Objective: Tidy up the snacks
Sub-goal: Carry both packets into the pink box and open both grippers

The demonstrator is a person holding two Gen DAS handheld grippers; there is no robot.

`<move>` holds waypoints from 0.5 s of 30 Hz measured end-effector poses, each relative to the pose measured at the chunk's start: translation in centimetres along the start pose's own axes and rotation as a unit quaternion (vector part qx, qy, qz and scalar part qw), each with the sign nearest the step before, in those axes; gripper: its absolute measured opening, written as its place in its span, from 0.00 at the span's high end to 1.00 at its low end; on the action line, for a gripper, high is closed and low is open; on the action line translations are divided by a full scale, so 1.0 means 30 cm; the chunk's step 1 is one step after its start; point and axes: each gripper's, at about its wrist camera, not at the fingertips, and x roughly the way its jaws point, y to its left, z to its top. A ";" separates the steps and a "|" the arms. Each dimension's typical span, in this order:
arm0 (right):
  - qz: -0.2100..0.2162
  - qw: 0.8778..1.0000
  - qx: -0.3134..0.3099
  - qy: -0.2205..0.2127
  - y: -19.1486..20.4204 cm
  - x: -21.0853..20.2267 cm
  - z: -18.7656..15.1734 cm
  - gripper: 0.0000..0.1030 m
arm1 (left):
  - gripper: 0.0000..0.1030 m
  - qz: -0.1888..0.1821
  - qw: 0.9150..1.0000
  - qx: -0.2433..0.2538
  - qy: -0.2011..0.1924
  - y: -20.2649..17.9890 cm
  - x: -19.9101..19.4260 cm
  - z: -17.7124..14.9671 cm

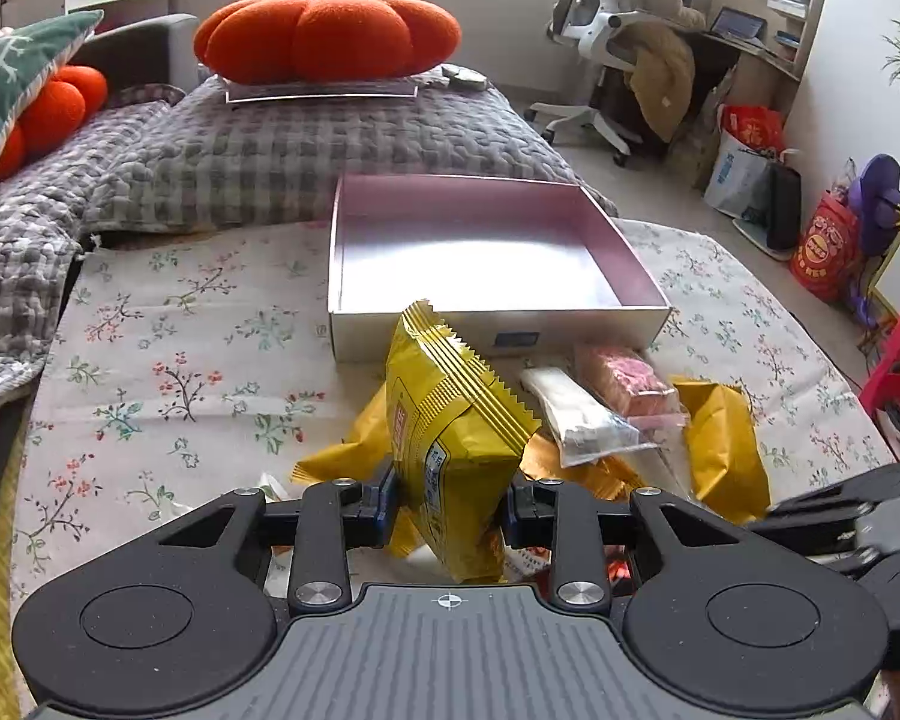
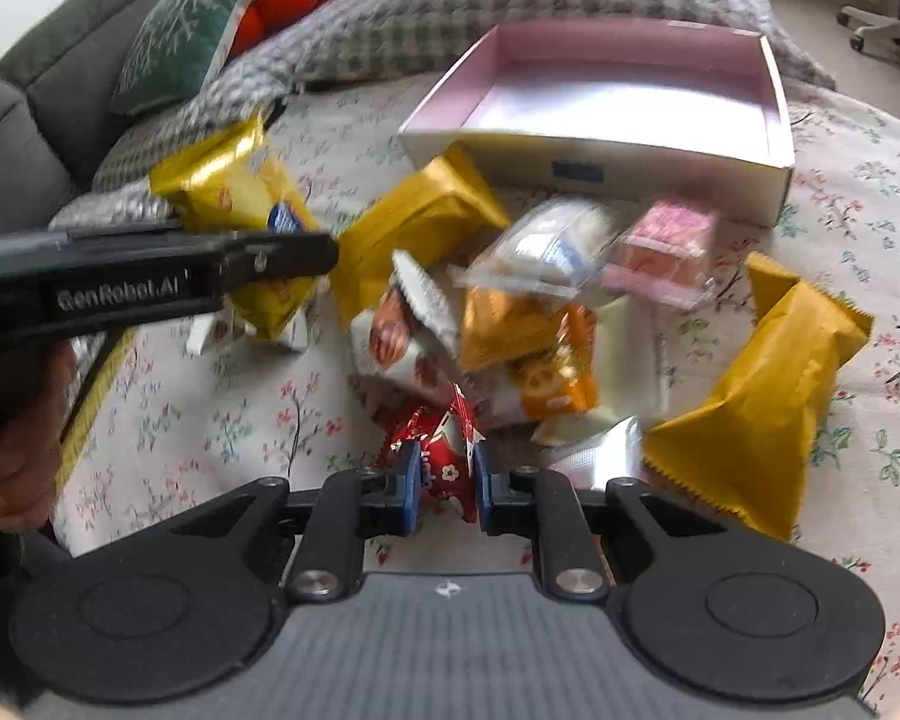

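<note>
Here we hold both grippers tilted down over a surface covered with a floral cloth (image 1: 168,360), the left gripper (image 1: 450,504) beside the right one. From the right wrist view we see the left gripper from the side, reaching in from the left edge, with a hand (image 2: 12,456) around its handle below it.

The left gripper's fingers (image 1: 384,504) are drawn in narrow and clamp the lower part of a yellow snack packet (image 1: 450,414); the packet stands up out of them, its crimped top edge leaning toward the near wall of the pink box (image 1: 630,264). The box lies open just beyond the heap of snacks and nothing shows inside it.

The right gripper (image 2: 447,489) has its fingers (image 2: 408,492) nearly together, pinching a red snack wrapper (image 2: 444,468) at the near edge of the heap. The rest of that wrapper sticks out ahead of the fingers and touches the other packets.

Around it lie an orange packet (image 2: 546,378), a clear pouch with a white snack (image 2: 546,246), a pink snack (image 2: 660,252) close to the box wall, and another yellow packet (image 2: 762,384) off to the right, apart from the fingers.
</note>
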 end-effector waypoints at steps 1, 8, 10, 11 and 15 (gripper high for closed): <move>0.001 1.000 0.002 -0.009 -0.007 -0.012 0.007 0.85 | 0.71 -0.001 1.000 0.000 -0.002 0.000 0.000 0.006; 0.000 0.996 0.017 -0.088 -0.055 -0.122 0.149 0.87 | 0.71 -0.010 1.000 0.014 -0.026 -0.019 0.013 0.119; -0.002 0.994 0.020 -0.109 -0.073 -0.148 0.207 0.88 | 0.71 -0.011 0.999 0.018 -0.036 -0.021 0.027 0.169; -0.007 0.993 0.018 -0.120 -0.079 -0.158 0.231 0.88 | 0.71 -0.010 0.999 0.018 -0.041 -0.019 0.037 0.193; -0.020 0.987 0.031 -0.160 -0.134 -0.159 0.347 0.88 | 0.71 -0.017 0.999 0.000 -0.043 0.007 0.131 0.293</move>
